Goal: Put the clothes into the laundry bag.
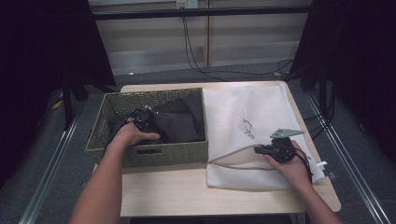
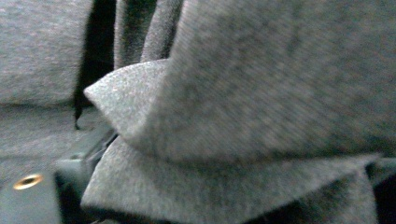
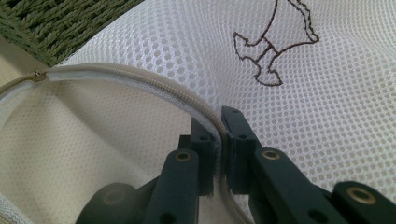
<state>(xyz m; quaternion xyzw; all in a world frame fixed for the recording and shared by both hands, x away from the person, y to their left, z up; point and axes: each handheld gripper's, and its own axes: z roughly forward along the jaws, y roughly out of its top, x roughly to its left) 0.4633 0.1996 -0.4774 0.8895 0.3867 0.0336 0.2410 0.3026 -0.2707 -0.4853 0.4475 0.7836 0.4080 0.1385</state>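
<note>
A green woven basket (image 1: 177,154) on the table's left holds dark grey folded clothes (image 1: 180,126). My left gripper (image 1: 144,116) is down inside the basket among them. In the left gripper view a fold of the grey cloth (image 2: 261,93) lies between its wide-set jaws, one of which shows at the lower left. A white mesh laundry bag (image 1: 243,107) lies to the right of the basket. My right gripper (image 1: 261,149) is shut on the zipper edge (image 3: 140,79) of the bag's mouth and holds it lifted open; its jaws (image 3: 219,126) pinch the rim.
The light wooden table (image 1: 163,191) has bare room in front of the basket. A brown stitched figure (image 3: 275,51) marks the bag's top side. Dark curtains stand at both sides, and cables trail on the floor behind the table.
</note>
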